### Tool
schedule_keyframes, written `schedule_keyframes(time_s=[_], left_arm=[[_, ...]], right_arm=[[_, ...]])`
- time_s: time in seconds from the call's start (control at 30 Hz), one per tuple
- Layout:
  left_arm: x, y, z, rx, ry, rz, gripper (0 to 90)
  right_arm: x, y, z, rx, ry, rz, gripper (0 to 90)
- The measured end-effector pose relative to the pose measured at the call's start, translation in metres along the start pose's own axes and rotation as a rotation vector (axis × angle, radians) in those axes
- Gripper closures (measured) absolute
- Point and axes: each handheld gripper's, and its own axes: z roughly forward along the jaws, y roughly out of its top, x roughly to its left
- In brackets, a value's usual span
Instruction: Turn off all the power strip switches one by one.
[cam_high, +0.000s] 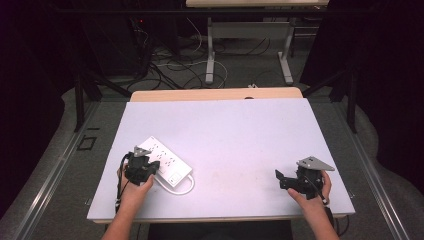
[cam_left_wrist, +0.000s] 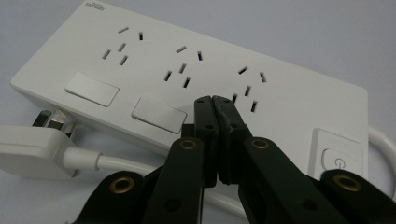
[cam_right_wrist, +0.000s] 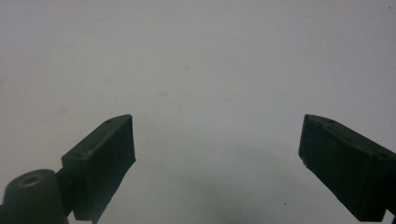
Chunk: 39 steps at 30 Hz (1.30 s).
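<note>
Strip (cam_high: 163, 161), white, flat on the near-left part of the table (cam_high: 235, 130), lying aslant with one end toward the far side and the switch end toward the person. Top face up: three socket groups in a row, two grey rectangular covers along one long edge, a power button (cam_left_wrist: 337, 161) at the end nearest the cord exit.

Cord (cam_high: 182, 187), white, leaves the switch end and curls in a loop on the table just beside the strip. Plug (cam_left_wrist: 32, 149), white, lies on the table just beside the strip's other end, its prongs pointing at the side wall; whether they touch it cannot be told.

Left gripper (cam_left_wrist: 214, 101), held in the left hand (cam_high: 134, 186) at the strip's near long edge. Jaws fully closed, tips pressed together, nothing between them. The closed tips sit over the top face between the second and third socket groups, next to the nearer grey cover; contact with the surface cannot be told.

Right gripper (cam_high: 284, 180), held in the right hand (cam_high: 314, 197) near the table's near-right corner, well apart from the strip. Jaws spread wide, holding nothing, bare table surface between the two pads (cam_right_wrist: 112, 154).

Floor beyond the table: cables (cam_high: 170, 65), legs of a second table (cam_high: 250, 30)
</note>
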Motion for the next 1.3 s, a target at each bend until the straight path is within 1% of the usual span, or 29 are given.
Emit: schedule_keyframes(time_s=[0.07, 0.13, 0.2, 0.37, 0.5, 0.53, 0.63, 0.67, 0.77, 0.8, 0.83, 0.87, 0.97, 1.0, 1.03, 1.07, 1.1, 1.13, 1.17, 1.2, 1.23, 1.3], left_arm=[[0.0000, 0.0002, -0.0001, 0.004, 0.002, 0.002, 89.6], [0.0004, 0.0004, -0.0003, 0.006, 0.006, 0.013, 89.6], [0.0002, 0.0003, -0.0001, 0.005, 0.001, 0.007, 89.6], [0.0006, 0.0003, -0.0001, 0.006, 0.001, 0.011, 89.6], [0.0006, 0.0002, 0.0005, 0.004, 0.001, 0.009, 89.7], [0.0010, 0.0002, 0.0009, 0.008, 0.007, 0.016, 89.7], [0.0019, 0.0000, 0.0017, 0.020, 0.006, 0.021, 90.0], [0.0019, -0.0004, 0.0017, 0.018, 0.005, 0.007, 90.0], [0.0015, -0.0006, 0.0020, 0.012, 0.008, 0.013, 90.0], [0.0015, -0.0006, 0.0020, 0.012, 0.008, 0.013, 90.0], [0.0014, -0.0007, 0.0022, 0.009, 0.008, 0.014, 90.0], [0.0014, -0.0007, 0.0017, 0.015, 0.011, 0.011, 90.0], [0.0025, -0.0006, 0.0020, 0.009, -0.001, 0.000, 90.0], [0.0022, -0.0001, 0.0017, 0.016, 0.003, -0.001, 90.0], [0.0023, 0.0011, 0.0022, 0.017, 0.009, 0.006, 90.0], [0.0023, 0.0011, 0.0022, 0.017, 0.009, 0.006, 90.0], [0.0025, 0.0023, 0.0019, 0.030, 0.007, 0.006, 90.0], [0.0026, 0.0028, 0.0027, 0.024, 0.015, 0.004, 90.0], [0.0035, 0.0039, 0.0026, 0.024, 0.017, 0.007, 89.9], [0.0048, 0.0050, 0.0021, 0.021, 0.020, 0.009, 89.8], [0.0058, 0.0062, 0.0010, 0.021, 0.017, 0.002, 89.7], [0.0085, 0.0086, -0.0003, 0.004, 0.023, -0.004, 89.5]], right_arm=[[0.0004, 0.0001, -0.0001, -0.001, -0.001, 0.003, 9.9], [-0.0002, 0.0001, -0.0003, 0.001, 0.002, -0.007, 9.9], [-0.0003, 0.0001, -0.0003, 0.001, 0.001, -0.006, 9.9], [0.0001, 0.0002, -0.0002, -0.003, -0.007, -0.001, 9.9], [-0.0005, 0.0005, -0.0001, -0.006, -0.005, -0.009, 9.9], [-0.0001, 0.0004, -0.0002, -0.004, -0.007, -0.002, 9.9], [-0.0002, 0.0005, -0.0002, -0.004, -0.006, -0.005, 9.9], [-0.0008, 0.0008, -0.0004, -0.003, 0.000, -0.013, 9.9], [-0.0002, 0.0005, -0.0002, -0.005, -0.007, -0.006, 10.0], [-0.0007, 0.0006, -0.0003, -0.002, -0.003, -0.011, 9.9], [-0.0001, 0.0005, -0.0005, 0.001, -0.003, -0.004, 9.9], [-0.0002, 0.0006, -0.0006, 0.002, -0.001, -0.005, 9.9], [-0.0002, 0.0007, -0.0008, 0.003, -0.002, -0.006, 9.9], [-0.0003, 0.0006, -0.0006, 0.002, -0.001, -0.006, 9.9], [-0.0007, 0.0006, -0.0002, -0.002, -0.004, -0.013, 9.9], [-0.0002, 0.0004, -0.0002, -0.003, -0.008, -0.003, 9.9], [-0.0002, 0.0004, -0.0002, -0.003, -0.008, -0.002, 10.0], [-0.0002, 0.0004, -0.0002, -0.003, -0.008, -0.002, 10.0], [-0.0007, 0.0005, -0.0003, 0.002, 0.000, -0.004, 9.9], [-0.0007, 0.0005, -0.0003, 0.002, -0.003, -0.004, 10.0], [-0.0013, 0.0002, -0.0002, 0.000, -0.001, -0.013, 10.0], [-0.0002, 0.0001, -0.0004, 0.003, -0.005, -0.004, 10.0]])
